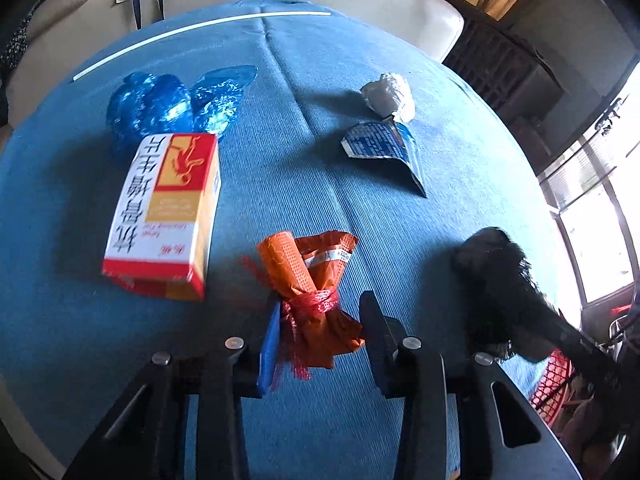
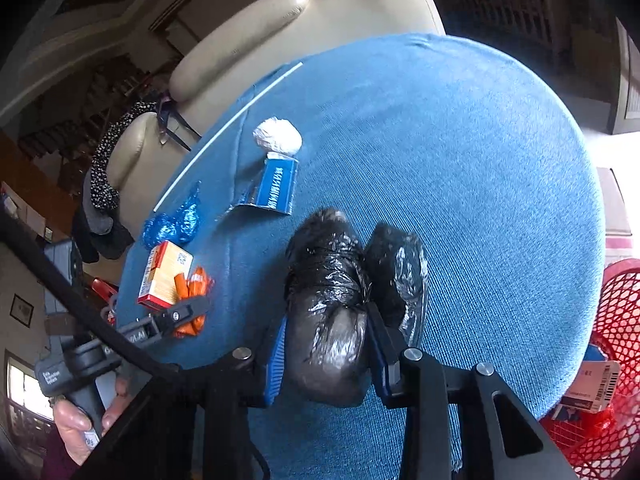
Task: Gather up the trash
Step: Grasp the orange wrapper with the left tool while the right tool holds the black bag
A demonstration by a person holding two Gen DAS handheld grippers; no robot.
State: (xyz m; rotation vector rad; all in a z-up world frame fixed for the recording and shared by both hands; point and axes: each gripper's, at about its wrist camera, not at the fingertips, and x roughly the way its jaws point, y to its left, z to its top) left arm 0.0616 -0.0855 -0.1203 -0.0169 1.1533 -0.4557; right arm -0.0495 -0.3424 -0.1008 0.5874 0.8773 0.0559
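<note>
The orange wrapper bundle (image 1: 316, 300) is flanked by the left gripper (image 1: 320, 334), right pad apart; the black bag bundle (image 2: 328, 320) is clamped by the right gripper (image 2: 330, 354), lower centre.

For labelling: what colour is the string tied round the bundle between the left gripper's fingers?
Red, a mesh-like tie round the orange bundle; clearest in the left wrist view.

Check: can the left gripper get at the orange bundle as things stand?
Probably yes. The orange bundle already lies between the left gripper's fingers, nothing covering it. The medicine box sits off to one side, clear of the fingers. Whether both fingers press it yet is unclear.
</note>
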